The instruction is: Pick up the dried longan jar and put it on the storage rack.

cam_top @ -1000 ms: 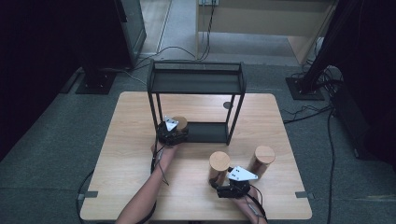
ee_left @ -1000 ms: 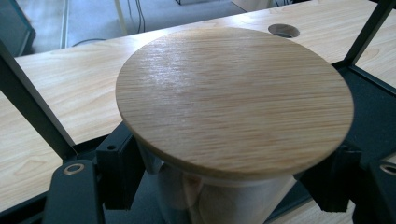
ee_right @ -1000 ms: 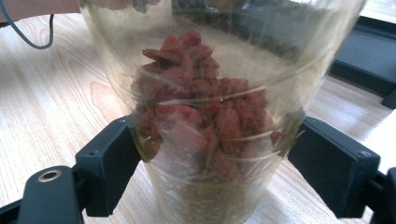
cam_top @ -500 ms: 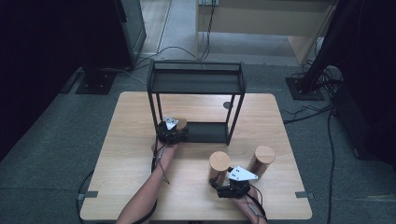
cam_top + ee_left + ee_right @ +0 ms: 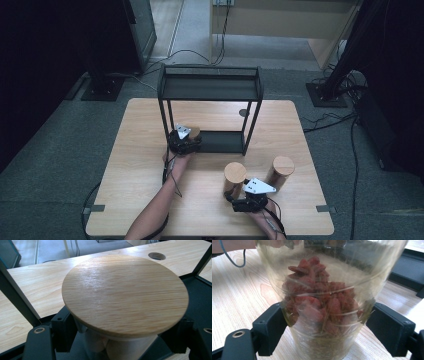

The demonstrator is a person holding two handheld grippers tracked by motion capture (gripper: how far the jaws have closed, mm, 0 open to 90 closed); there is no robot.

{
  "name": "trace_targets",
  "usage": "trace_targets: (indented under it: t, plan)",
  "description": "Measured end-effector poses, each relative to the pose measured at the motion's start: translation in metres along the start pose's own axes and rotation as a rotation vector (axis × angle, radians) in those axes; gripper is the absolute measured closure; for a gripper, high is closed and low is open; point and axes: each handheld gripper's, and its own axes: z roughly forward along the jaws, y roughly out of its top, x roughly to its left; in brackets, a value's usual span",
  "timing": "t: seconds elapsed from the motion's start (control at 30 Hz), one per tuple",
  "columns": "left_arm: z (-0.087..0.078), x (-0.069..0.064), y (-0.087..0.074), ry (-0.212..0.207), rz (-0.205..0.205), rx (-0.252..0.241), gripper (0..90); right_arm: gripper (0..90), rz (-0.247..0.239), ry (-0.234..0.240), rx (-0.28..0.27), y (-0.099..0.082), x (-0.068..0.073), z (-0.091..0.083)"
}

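A jar with a round wooden lid (image 5: 125,293) stands at the left end of the black rack's lower shelf (image 5: 222,141). My left gripper (image 5: 122,340) is shut on the jar's body under the lid, one jaw on each side. From above, this left gripper (image 5: 190,137) sits at the rack's front left post with the lid (image 5: 194,131) just beyond it. My right gripper (image 5: 325,322) is shut on a clear glass jar (image 5: 324,302) holding red dried fruit. That jar (image 5: 235,175) has a wooden lid and stands on the table near the front, with the right gripper (image 5: 239,189) behind it.
A third wooden-lidded jar (image 5: 281,170) stands just right of the right-hand one. The black two-level rack (image 5: 210,87) stands at the table's back middle. A round hole (image 5: 243,112) is in the wooden tabletop (image 5: 140,150) behind the rack. Cables trail over the floor.
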Motion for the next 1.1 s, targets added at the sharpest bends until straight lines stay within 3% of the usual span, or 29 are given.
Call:
trace_targets:
  t: [0.27, 0.4, 0.7, 1.1]
  plan:
    - [-0.0021, -0.002, 0.0009, 0.004, 0.005, -0.003, 24.8, 17.0, -0.001, 0.0, 0.0, 0.0001, 0.0001, 0.0001]
    - [-0.0014, -0.0024, 0.003, -0.003, 0.016, 0.008, 20.4, 17.1, -0.001, 0.0, 0.001, 0.0001, 0.0, 0.0001]
    - [-0.0023, -0.0048, 0.0062, -0.022, 0.007, 0.026, 13.1, 17.1, 0.0, 0.002, 0.003, 0.0004, -0.0001, 0.0003]
    - [-0.0069, -0.0101, 0.0034, -0.015, -0.017, 0.02, 12.8, 17.1, -0.001, 0.002, 0.005, 0.0008, 0.0002, 0.0003]
